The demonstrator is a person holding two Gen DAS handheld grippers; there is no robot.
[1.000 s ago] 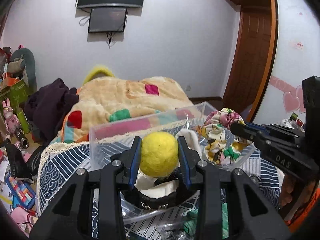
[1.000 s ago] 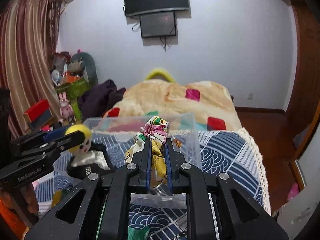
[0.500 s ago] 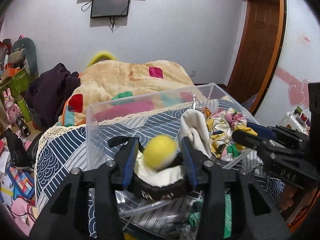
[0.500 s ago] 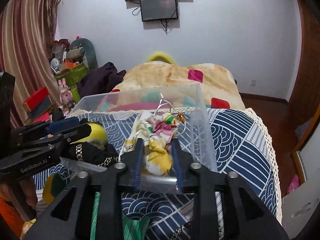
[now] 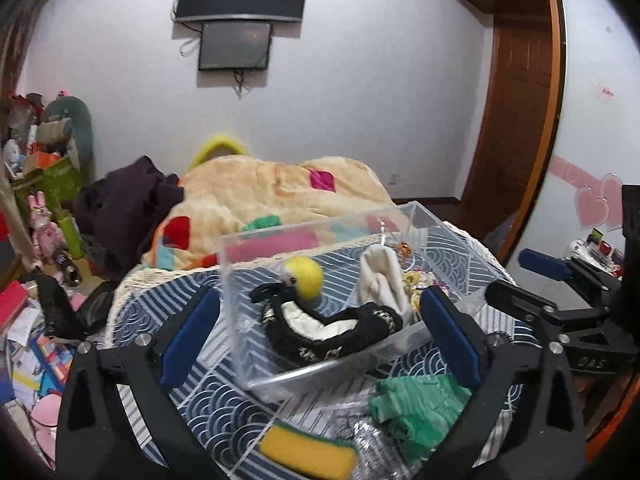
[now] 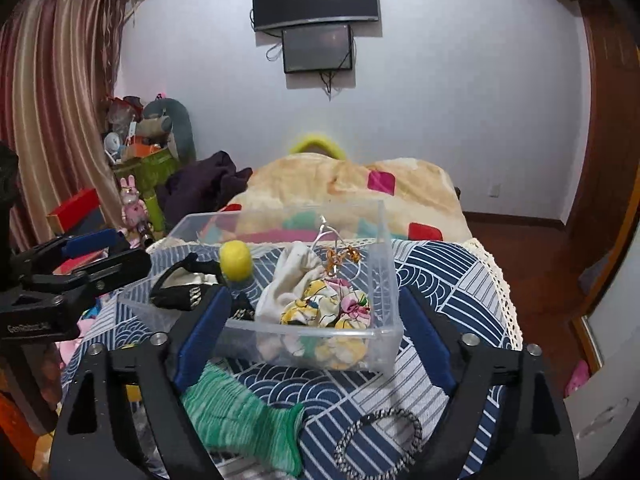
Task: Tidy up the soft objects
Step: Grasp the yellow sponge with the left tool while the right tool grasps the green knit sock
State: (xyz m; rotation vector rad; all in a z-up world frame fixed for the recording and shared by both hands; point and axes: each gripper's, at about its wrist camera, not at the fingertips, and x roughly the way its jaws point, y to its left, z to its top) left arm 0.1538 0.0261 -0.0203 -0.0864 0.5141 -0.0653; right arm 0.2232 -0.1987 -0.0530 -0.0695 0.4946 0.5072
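A clear plastic box (image 5: 240,308) (image 6: 386,280) stands on the blue patterned bed cover. In it lie a doll with a yellow head (image 5: 304,276) (image 6: 236,260) and black dress (image 5: 332,336), a white cloth (image 5: 382,280) (image 6: 292,276) and a floral fabric piece (image 6: 324,312). My left gripper (image 5: 320,336) is open and empty, just in front of the box. My right gripper (image 6: 316,332) is open and empty, also in front of the box. A green knitted sock (image 5: 416,408) (image 6: 240,412) lies on the cover near both grippers.
A yellow and green sponge (image 5: 308,452) and a silvery item (image 5: 360,440) lie near the front edge. A braided black-and-white band (image 6: 380,436) lies by the right gripper. A beige quilt (image 5: 272,196) is heaped behind the box. Toys and clutter stand at the left (image 6: 136,196).
Both grippers opened and pulled back. The doll dropped from the left gripper into the box. The floral fabric dropped from the right gripper into the box.
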